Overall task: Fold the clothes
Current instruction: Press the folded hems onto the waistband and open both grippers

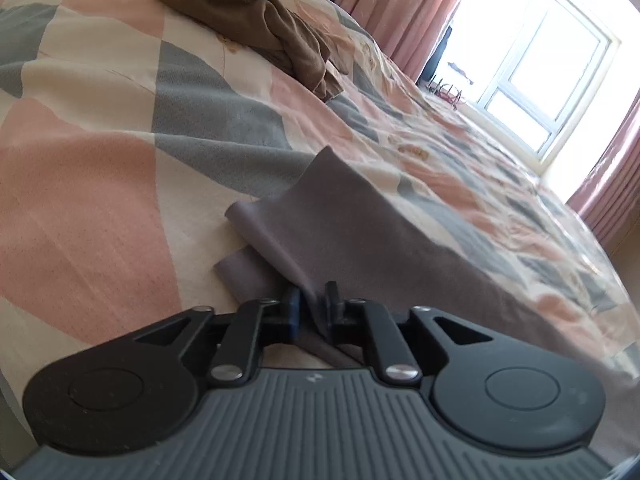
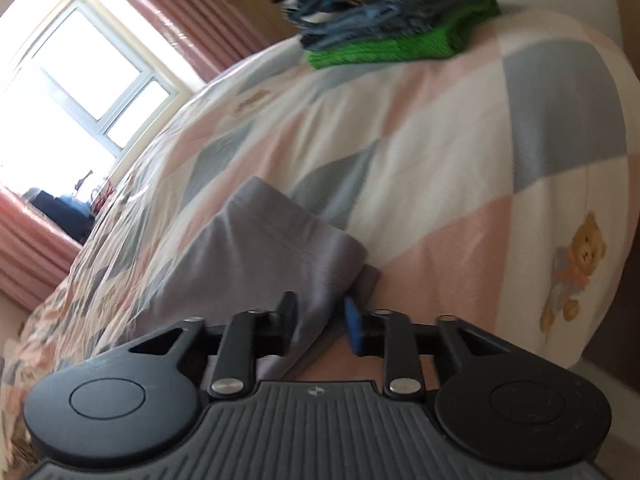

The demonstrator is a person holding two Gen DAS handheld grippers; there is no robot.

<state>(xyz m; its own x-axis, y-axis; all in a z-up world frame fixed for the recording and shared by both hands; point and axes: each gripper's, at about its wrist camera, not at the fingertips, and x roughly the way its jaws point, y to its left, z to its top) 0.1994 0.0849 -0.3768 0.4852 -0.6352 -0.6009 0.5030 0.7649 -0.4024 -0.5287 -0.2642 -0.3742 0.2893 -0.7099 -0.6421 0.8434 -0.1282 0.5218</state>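
- The left gripper (image 1: 312, 304) has its jaws drawn close together, with a fold of the grey garment (image 1: 340, 232) pinched between them at lower centre of the left wrist view.
- The right gripper (image 2: 320, 316) has its jaws somewhat wider apart; a bunched edge of the same grey garment (image 2: 256, 256) passes between them, and the blue pad (image 2: 353, 324) shows beside the cloth. The jaws appear to grip it, though contact at the blue pad is not clearly shown.
- Judged purpose: gripping two separate edges at once lets both ends be lifted and carried over together, which keeps a fold line straight.
- The garment lies on the patterned bedspread (image 1: 100, 140). From each gripper it extends towards the centre of the frame, partly raised off the bed near the jaws.
- Appearance: plain grey-mauve fabric, thin and soft. In the left wrist view one layer is doubled over another at centre. In the right wrist view a stitched seam runs across the cloth.
- A brown garment (image 1: 248, 28) lies crumpled at upper centre of the left wrist view, well apart from the grey one; it appears not yet folded.
- A stack of folded clothes (image 2: 384, 12) sits at the top of the right wrist view, with a green item lowest. It is judged to be the destination for finished pieces.
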